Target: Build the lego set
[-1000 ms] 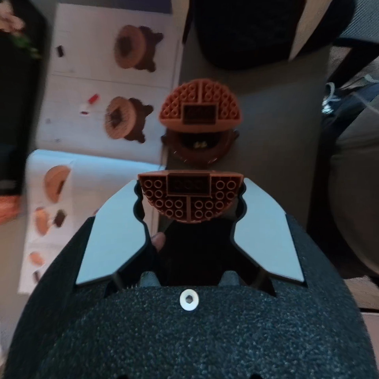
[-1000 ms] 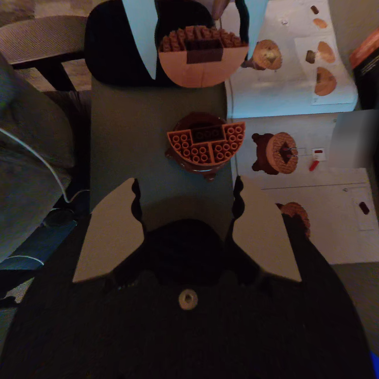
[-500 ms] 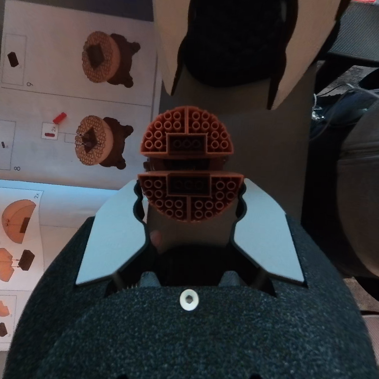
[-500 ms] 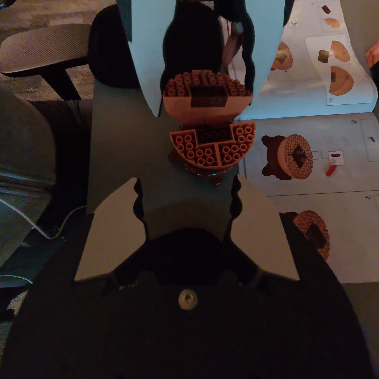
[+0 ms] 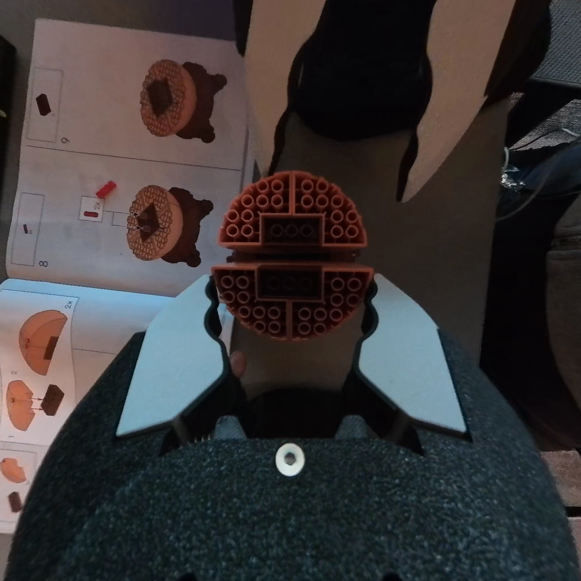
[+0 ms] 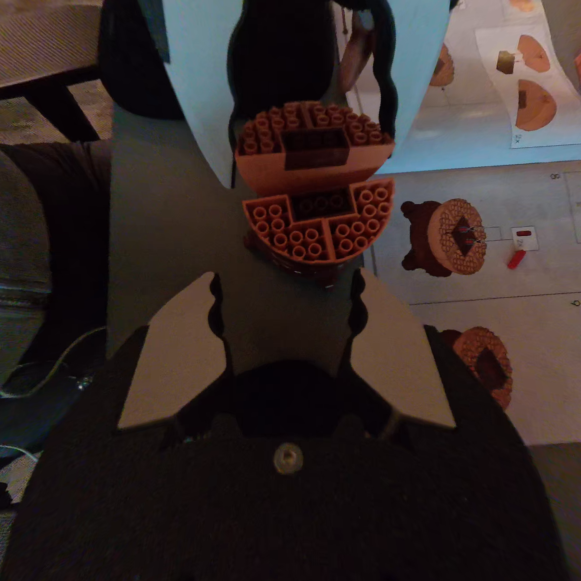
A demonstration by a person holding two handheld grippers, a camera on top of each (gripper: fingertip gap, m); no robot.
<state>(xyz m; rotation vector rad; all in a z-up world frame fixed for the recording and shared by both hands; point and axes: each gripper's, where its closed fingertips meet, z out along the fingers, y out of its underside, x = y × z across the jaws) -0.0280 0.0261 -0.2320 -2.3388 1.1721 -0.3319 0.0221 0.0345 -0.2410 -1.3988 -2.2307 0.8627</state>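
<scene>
Gripped half-disc (image 5: 290, 301): tube side up; flat edge crosswise

Each hand-held gripper has a chunky black body with a grainy, pebbled finish and one pale round screw head (image 5: 290, 464) set dead centre near the front. The left hand-held gripper (image 5: 290, 301) has flat pale grey-blue angular finger plates edged with wavy black pads; the right hand-held gripper (image 6: 287, 295) has the same build, its plates looking beige.
</scene>
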